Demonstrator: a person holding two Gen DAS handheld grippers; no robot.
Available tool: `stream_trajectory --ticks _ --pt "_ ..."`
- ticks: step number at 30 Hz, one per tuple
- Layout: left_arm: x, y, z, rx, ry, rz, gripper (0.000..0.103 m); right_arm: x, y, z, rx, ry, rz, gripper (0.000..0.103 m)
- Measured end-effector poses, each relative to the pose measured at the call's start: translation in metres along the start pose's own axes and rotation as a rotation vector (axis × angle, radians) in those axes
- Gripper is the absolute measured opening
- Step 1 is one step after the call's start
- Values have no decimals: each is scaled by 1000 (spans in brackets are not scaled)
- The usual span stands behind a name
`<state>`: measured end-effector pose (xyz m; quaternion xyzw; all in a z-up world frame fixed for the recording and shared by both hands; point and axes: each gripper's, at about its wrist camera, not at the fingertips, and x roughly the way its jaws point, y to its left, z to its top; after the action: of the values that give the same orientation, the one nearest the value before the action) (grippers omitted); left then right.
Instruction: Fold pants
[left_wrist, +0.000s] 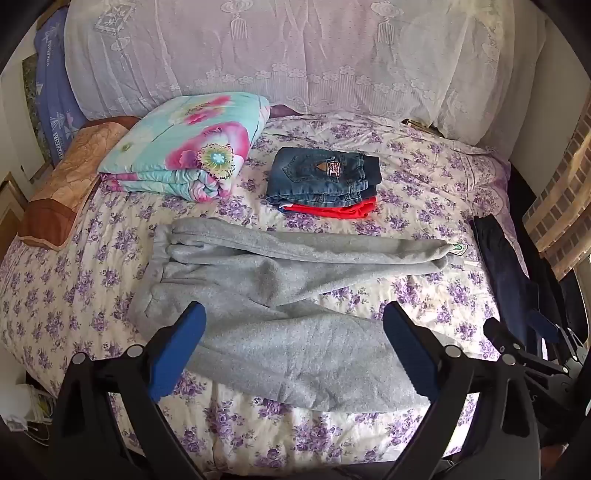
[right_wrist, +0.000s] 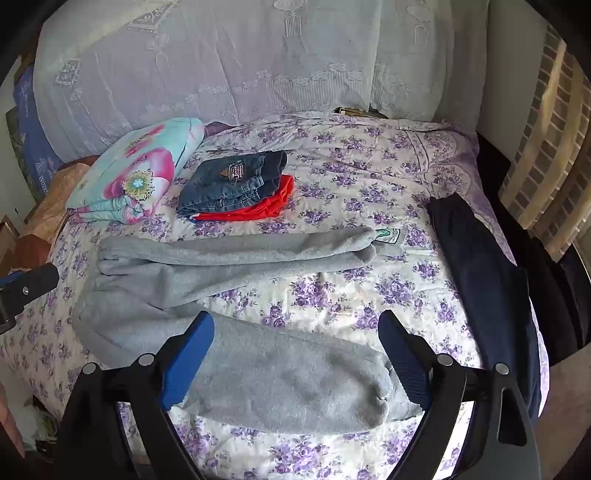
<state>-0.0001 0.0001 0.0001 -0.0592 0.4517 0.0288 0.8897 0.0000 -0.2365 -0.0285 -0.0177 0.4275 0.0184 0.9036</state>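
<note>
— Where are the pants?

— The grey sweatpants (left_wrist: 280, 288) lie spread across the middle of the frame on the flowered bedspread (left_wrist: 424, 173), legs running to the right.

— And the grippers?

— The left gripper (left_wrist: 293, 332) has its jaws wide apart over the near leg, gripping nothing. The right gripper (right_wrist: 297, 341) is equally wide, hovering above that leg's cuff.

— Anything else?

— Folded jeans (left_wrist: 325, 177) on red cloth (left_wrist: 332, 210), upper centre; a floral quilt (left_wrist: 184, 144), upper left.

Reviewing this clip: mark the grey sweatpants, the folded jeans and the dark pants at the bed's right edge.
grey sweatpants (left_wrist: 280, 280): left wrist view, seat area between the two legs.
folded jeans (right_wrist: 229, 181): right wrist view, top face near the patch.
dark pants (right_wrist: 480, 258): right wrist view, middle of the fabric.
</note>
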Motion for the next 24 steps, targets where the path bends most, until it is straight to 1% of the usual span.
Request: stream_trajectory --ticks 10,24 --pt "-1 -4 -1 1 3 0 94 0 3 -1 -3 1 0 91" --pt "1 1 0 -7 10 -2 94 1 3 -1 1 3 0 91"
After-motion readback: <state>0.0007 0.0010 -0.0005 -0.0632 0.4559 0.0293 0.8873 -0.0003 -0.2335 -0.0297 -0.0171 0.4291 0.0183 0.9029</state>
